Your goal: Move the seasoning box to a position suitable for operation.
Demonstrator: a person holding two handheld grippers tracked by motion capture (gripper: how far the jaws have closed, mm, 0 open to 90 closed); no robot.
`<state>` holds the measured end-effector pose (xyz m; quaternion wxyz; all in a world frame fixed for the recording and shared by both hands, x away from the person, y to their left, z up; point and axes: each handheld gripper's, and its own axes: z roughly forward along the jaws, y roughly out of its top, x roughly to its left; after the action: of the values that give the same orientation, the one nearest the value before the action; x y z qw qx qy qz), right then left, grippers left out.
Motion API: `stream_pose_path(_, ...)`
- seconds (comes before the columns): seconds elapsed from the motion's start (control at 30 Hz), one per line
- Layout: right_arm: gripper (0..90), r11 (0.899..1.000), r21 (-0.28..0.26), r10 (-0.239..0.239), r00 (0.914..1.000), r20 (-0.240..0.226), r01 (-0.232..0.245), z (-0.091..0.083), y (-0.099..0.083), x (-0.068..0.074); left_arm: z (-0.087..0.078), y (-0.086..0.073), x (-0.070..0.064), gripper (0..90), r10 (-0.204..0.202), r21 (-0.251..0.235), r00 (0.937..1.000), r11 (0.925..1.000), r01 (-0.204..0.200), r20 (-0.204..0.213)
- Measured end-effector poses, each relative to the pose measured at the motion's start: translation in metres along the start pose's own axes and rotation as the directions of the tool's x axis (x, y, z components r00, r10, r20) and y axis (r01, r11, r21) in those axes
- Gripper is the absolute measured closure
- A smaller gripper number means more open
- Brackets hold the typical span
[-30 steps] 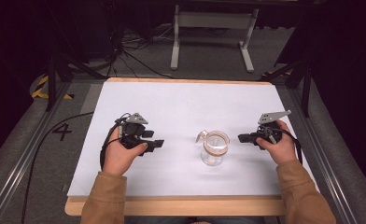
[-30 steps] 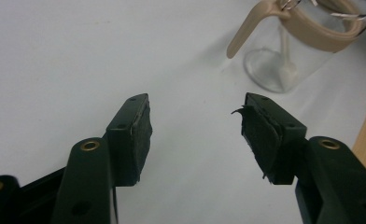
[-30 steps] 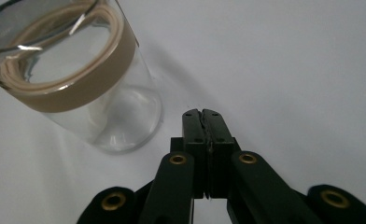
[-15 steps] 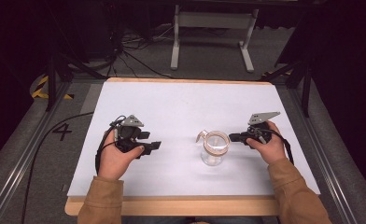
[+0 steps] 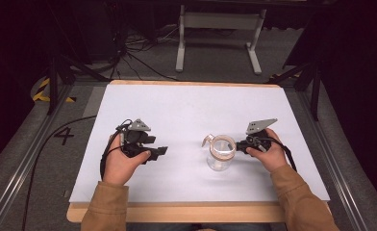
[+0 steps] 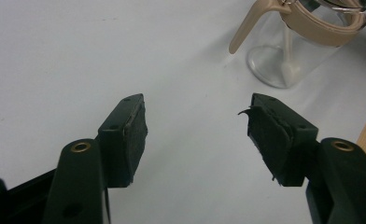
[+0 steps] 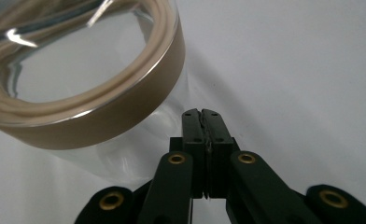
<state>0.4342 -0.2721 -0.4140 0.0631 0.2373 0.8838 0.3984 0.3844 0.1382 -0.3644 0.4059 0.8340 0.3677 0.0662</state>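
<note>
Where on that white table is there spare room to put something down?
The whole far half of the table, beyond both grippers, is bare. So is the strip between the left gripper and the jar. It is crowded only at the jar, where the right gripper, jaws shut, sits close against its side.

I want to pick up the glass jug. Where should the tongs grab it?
Probably the tan handle: it sticks out from the jug toward the left tongs, which are open. Come from that side. The body looks round and slippery.
</note>
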Motion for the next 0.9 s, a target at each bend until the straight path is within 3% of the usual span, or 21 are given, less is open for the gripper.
stream_pose_path(0.33, 90.0, 1.0, 0.016, -0.002, 1.0, 0.004, 0.002, -0.001, 0.0, 0.003, 0.004, 0.001, 0.001, 38.2, -0.008, 0.021, 1.0, 0.9998, 0.008, 0.005)
stream_pose_path(0.83, 90.0, 0.997, 0.063, -0.034, 0.9991, -0.025, 0.035, -0.005, -0.005, 0.021, 0.021, 0.014, -0.001, 38.8, 0.02, 0.024, 0.9991, 0.9995, -0.021, 0.037)
stream_pose_path(0.9, 90.0, 0.997, 0.07, -0.042, 0.9987, -0.029, 0.044, -0.006, -0.005, 0.026, 0.023, 0.017, -0.001, 41.2, 0.041, 0.036, 0.998, 0.9984, -0.043, 0.049)
